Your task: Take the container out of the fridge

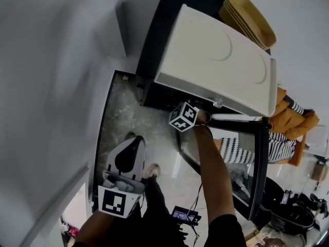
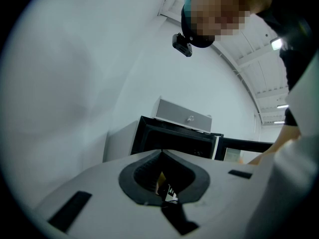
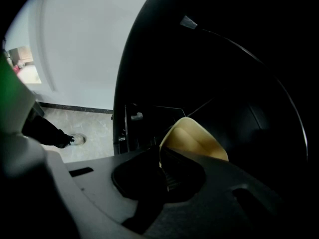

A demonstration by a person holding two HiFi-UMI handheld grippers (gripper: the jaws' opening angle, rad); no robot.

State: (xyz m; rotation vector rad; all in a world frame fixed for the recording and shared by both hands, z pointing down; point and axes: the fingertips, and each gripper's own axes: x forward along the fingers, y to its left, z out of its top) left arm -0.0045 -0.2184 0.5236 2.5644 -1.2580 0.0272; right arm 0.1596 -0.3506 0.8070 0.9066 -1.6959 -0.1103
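Between the right gripper's (image 3: 162, 159) jaws sits the rim of a tan container (image 3: 197, 139). The jaws are closed on it, inside the dark cavity of the black fridge (image 1: 153, 55). To that gripper's right, the glass fridge door (image 1: 257, 163) stands open. Above the gripper, a white box (image 1: 216, 60) rests on the fridge top. The left gripper (image 2: 161, 152) is held low over grey marbled floor tiles (image 1: 131, 115), jaws together and gripping nothing. A white wall (image 1: 51, 86) lies to its left.

I think I am in a big work room, not a home: bare white walls (image 1: 51, 60), stone floor (image 1: 128, 117), long lights (image 2: 275, 44) on a high ceiling (image 2: 249, 59), one small black fridge (image 1: 157, 40).
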